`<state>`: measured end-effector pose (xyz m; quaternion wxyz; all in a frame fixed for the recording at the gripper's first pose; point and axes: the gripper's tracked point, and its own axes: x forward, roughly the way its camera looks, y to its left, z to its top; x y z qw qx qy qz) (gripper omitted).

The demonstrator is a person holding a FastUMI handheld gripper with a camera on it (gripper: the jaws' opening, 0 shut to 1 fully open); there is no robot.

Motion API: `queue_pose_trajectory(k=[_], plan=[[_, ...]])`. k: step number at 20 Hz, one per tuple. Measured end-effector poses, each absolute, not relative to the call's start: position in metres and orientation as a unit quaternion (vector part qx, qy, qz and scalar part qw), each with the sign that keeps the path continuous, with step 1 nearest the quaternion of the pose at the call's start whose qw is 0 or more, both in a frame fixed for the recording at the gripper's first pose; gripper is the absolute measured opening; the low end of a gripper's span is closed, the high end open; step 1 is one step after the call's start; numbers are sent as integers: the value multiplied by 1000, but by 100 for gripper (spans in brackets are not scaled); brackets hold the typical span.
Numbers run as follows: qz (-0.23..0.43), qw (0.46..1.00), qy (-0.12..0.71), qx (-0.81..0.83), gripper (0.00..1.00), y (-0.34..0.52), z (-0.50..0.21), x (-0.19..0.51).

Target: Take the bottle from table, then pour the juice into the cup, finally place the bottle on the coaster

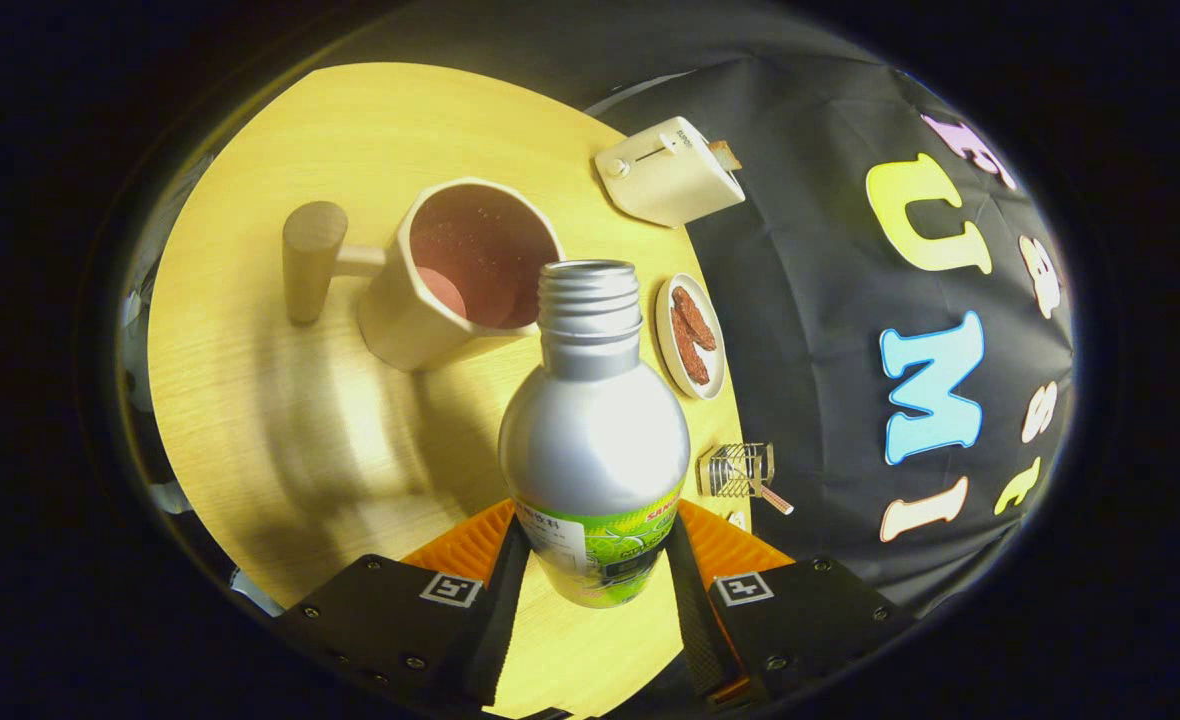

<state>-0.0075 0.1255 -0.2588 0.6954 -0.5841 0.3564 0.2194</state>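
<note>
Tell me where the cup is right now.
In the gripper view, the cup stands on the table just beyond the bottle held in the tool, with the small plate beside it.

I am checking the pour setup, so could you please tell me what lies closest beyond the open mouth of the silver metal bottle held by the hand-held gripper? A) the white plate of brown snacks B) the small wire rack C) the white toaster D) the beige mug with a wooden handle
D: the silver metal bottle, clamped in the hand-held gripper, has its threaded mouth overlapping the rim of the beige mug with a wooden handle.
</note>
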Motion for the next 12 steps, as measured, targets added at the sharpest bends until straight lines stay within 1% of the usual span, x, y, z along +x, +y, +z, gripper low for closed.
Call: queue_pose_trajectory(k=[12], plan=[[200,623,375,-656,70,123,-253,-2]])
